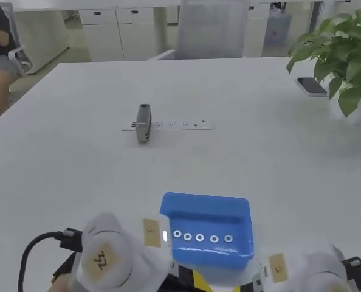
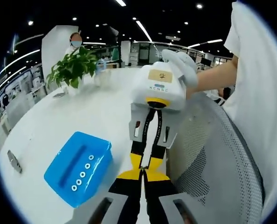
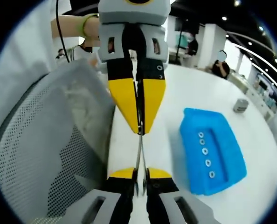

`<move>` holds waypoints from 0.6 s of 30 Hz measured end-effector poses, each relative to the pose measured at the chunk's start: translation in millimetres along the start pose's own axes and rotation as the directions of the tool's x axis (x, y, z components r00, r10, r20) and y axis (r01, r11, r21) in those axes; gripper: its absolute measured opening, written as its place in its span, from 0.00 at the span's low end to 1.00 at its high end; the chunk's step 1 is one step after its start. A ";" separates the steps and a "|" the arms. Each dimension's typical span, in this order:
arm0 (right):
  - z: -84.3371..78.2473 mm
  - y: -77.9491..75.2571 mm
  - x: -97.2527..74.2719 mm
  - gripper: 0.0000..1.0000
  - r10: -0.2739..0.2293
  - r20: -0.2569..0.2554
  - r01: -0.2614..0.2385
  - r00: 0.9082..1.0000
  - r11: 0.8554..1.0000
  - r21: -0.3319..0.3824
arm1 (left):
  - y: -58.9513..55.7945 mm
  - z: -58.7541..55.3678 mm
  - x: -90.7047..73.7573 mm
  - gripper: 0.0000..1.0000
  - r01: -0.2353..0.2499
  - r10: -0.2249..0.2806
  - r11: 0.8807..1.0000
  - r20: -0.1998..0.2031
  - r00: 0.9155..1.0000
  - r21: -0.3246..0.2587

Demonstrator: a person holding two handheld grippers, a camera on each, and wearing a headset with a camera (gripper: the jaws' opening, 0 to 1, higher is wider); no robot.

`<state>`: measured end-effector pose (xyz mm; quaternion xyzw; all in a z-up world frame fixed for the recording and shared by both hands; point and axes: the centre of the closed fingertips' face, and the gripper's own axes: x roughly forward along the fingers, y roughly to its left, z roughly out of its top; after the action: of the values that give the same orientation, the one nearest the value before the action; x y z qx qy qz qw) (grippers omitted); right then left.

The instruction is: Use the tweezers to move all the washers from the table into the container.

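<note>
I have the two grippers nose to nose just off the near edge of the table (image 1: pixel 241 152). The right gripper view explains why: the tweezers (image 3: pixel 139 149), a thin metal sliver, run straight from one pair of jaws into the other. The left gripper (image 3: pixel 139 131) comes in from the top of that view with its yellow pads pinched nearly flat on the upper stretch. The right gripper (image 3: pixel 139 175) has its own tips drawn in narrow around the lower end. I read this as a hand-over or a re-seat of the tool, so that one side ends up with a grip it can squeeze from (which side, I cannot tell).

The washers (image 1: pixel 200 237), five by my count, lie in a neat row inside the blue container (image 1: pixel 206 204). It sits on the table close to me, between the grippers in the head view. Every washer I can find is in there, so I judge the moving done or nearly so. The mesh chair (image 3: pixel 45 154) lies beside the grippers, so a slipped tool would likely fall off the table. I'd hold one pinch firm until the other is sure.
</note>
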<state>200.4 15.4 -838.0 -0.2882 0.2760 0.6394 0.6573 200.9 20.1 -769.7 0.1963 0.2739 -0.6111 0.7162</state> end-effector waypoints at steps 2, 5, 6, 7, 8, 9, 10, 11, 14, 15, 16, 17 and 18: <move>-0.2 -1.0 0.8 0.06 -0.011 0.010 0.011 1.000 1.000 0.009 | 2.4 -7.9 -1.1 0.00 0.000 0.000 1.000 -0.025 1.000 -0.003; 1.3 -3.5 -0.8 0.13 -0.042 0.051 0.039 0.998 0.998 0.058 | 3.4 -18.6 -2.6 0.00 0.003 -0.003 1.000 -0.064 0.998 0.004; 2.2 -4.4 -2.9 0.17 -0.057 0.067 0.052 0.996 0.996 0.073 | 3.7 -24.9 -2.9 0.00 0.003 -0.002 1.000 -0.087 0.996 0.012; 3.6 -4.5 -6.8 0.20 -0.073 0.093 0.064 0.993 0.993 0.095 | 3.6 -28.8 -2.6 0.00 0.005 -0.003 1.000 -0.100 0.995 0.015; 4.1 -4.0 -10.3 0.22 -0.082 0.108 0.069 0.991 0.991 0.116 | 3.6 -35.6 -1.9 0.00 0.007 -0.005 1.000 -0.122 0.992 0.016; 3.0 -4.1 -15.7 0.26 -0.099 0.126 0.080 0.987 0.985 0.153 | 3.7 -40.0 -1.2 0.00 0.009 -0.007 1.000 -0.136 0.991 0.017; 1.2 -4.2 -19.6 0.30 -0.112 0.133 0.087 0.985 0.980 0.177 | 4.2 -47.2 -0.2 0.00 0.010 -0.007 1.000 -0.160 0.987 0.019; -2.6 -6.3 -25.6 0.35 -0.139 0.137 0.109 0.981 0.973 0.205 | 4.5 -51.7 0.5 0.00 0.010 -0.007 1.000 -0.175 0.984 0.020; -12.6 -11.3 -41.3 0.43 -0.196 0.149 0.154 0.969 0.955 0.253 | 5.8 -61.6 3.8 0.00 0.009 -0.008 1.000 -0.199 0.980 0.005; -14.4 -11.9 -45.8 0.44 -0.206 0.154 0.159 0.966 0.949 0.272 | 6.6 -67.8 5.8 0.00 0.008 -0.008 1.000 -0.218 0.976 -0.002; -15.5 -13.0 -52.9 0.44 -0.221 0.162 0.165 0.962 0.938 0.305 | 6.8 -69.2 6.2 0.00 0.008 -0.008 1.000 -0.223 0.975 -0.001; -17.2 -14.4 -57.5 0.45 -0.232 0.163 0.172 0.959 0.933 0.315 | 7.5 -73.6 7.6 0.00 0.006 -0.007 1.000 -0.242 0.970 -0.002; -20.1 -17.0 -63.7 0.47 -0.250 0.159 0.189 0.955 0.928 0.322 | 8.3 -76.4 8.5 0.00 0.003 -0.003 1.000 -0.255 0.967 -0.001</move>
<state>215.6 -43.0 -804.7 -0.1482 0.2702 0.5369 0.7853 198.3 62.1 -834.5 0.2725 0.3641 -0.5820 0.6741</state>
